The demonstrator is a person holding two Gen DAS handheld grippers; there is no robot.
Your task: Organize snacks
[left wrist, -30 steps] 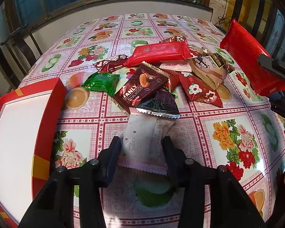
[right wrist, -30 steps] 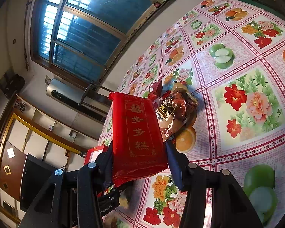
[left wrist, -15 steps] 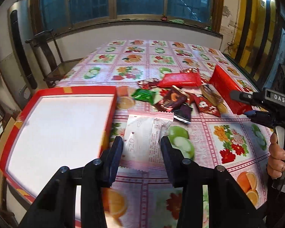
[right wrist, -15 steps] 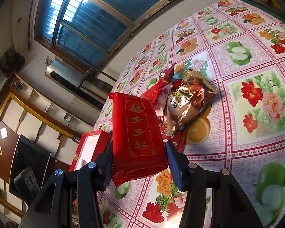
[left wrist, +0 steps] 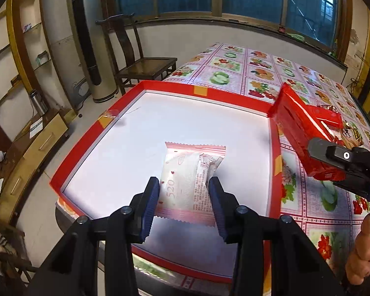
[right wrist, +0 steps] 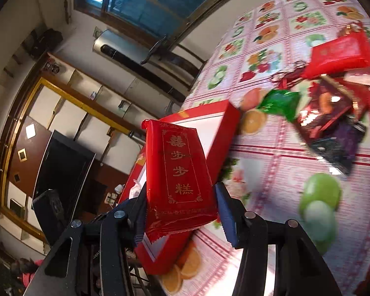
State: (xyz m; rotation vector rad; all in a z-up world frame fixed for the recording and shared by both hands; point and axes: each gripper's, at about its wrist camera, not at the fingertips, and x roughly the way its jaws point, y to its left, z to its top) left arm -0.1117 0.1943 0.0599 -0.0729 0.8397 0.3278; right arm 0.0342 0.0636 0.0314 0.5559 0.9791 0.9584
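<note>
Above the red tray [left wrist: 202,90] at the desk's [left wrist: 305,212] near left corner: white snack packet [left wrist: 192,180] pinched in the left gripper [left wrist: 183,197], long axis pointing ahead. Beside the tray's right rim: red cake packet [right wrist: 178,180] clamped in the right gripper [right wrist: 182,209]. One second earlier: left gripper over the snack pile [right wrist: 328,113], tray off to the side.

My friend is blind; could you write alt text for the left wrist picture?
The left gripper holds a white-and-pink snack packet over the white floor of a red-rimmed box. At right, the right gripper holds a red packet above a flowered tablecloth.
</note>
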